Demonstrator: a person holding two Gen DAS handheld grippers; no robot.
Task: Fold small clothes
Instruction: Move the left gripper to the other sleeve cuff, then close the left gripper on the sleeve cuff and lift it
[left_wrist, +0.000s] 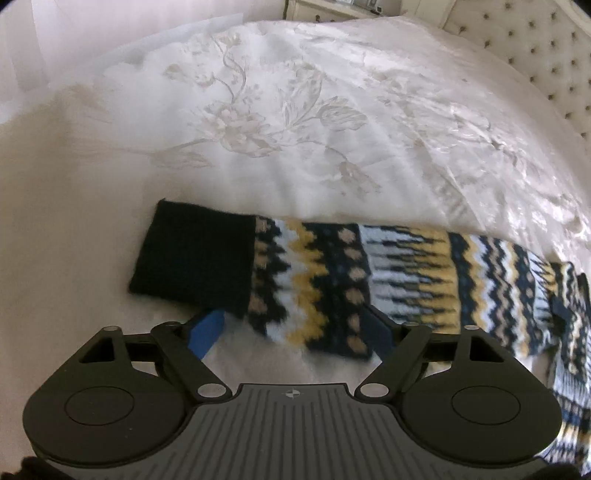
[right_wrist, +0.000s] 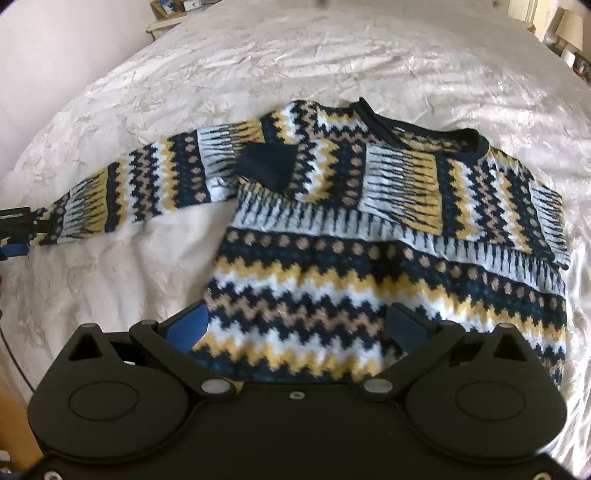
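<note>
A knitted sweater (right_wrist: 369, 266) in navy, yellow, tan and white zigzags lies flat on the bed. Its right sleeve (right_wrist: 369, 170) is folded across the chest, dark cuff (right_wrist: 269, 164) near the middle. Its left sleeve (right_wrist: 147, 184) stretches out to the left. In the left wrist view that sleeve (left_wrist: 332, 280) lies across the frame with its black cuff (left_wrist: 195, 258) at the left. My left gripper (left_wrist: 295, 325) is open, its blue-padded fingers (left_wrist: 207, 328) straddling the sleeve near the cuff. My right gripper (right_wrist: 295, 325) is open over the sweater's lower body.
The white floral bedspread (left_wrist: 295, 110) covers the bed. A tufted headboard (left_wrist: 535, 55) is at the far right of the left wrist view. A nightstand (right_wrist: 170, 14) stands beyond the bed. The left gripper shows at the left edge of the right wrist view (right_wrist: 14, 229).
</note>
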